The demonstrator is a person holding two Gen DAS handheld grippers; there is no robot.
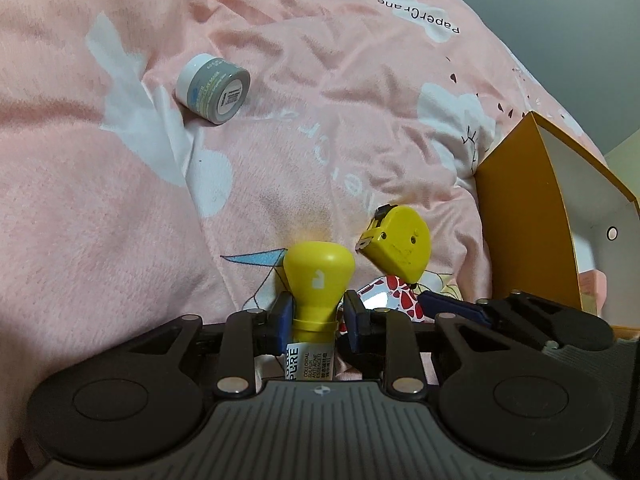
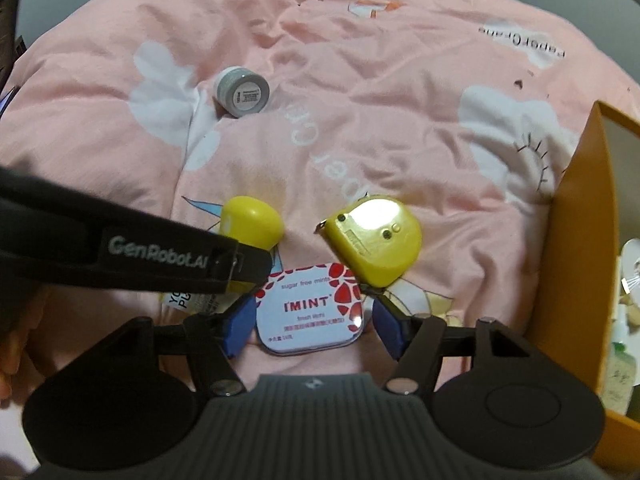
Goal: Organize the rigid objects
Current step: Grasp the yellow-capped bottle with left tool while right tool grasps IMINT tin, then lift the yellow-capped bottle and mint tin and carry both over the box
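My left gripper [image 1: 318, 320] is shut on the neck of a yellow-capped tube [image 1: 318, 276] that lies on the pink blanket. In the right wrist view the tube's cap [image 2: 252, 220] pokes out past the left gripper's black body [image 2: 160, 256]. My right gripper [image 2: 314, 330] stands open astride a white and red mint tin [image 2: 310, 316]; its blue pads [image 2: 240, 328] do not press on the tin. A yellow tape measure [image 2: 372, 240] lies just beyond the tin, touching its far right corner. The tape measure [image 1: 396, 244] also shows right of the cap.
A grey jar with a white lid [image 1: 214, 88] lies on its side farther out on the blanket [image 2: 400, 120]. An orange cardboard box [image 2: 576, 240] stands at the right, with a bottle [image 2: 620, 360] and other small items inside.
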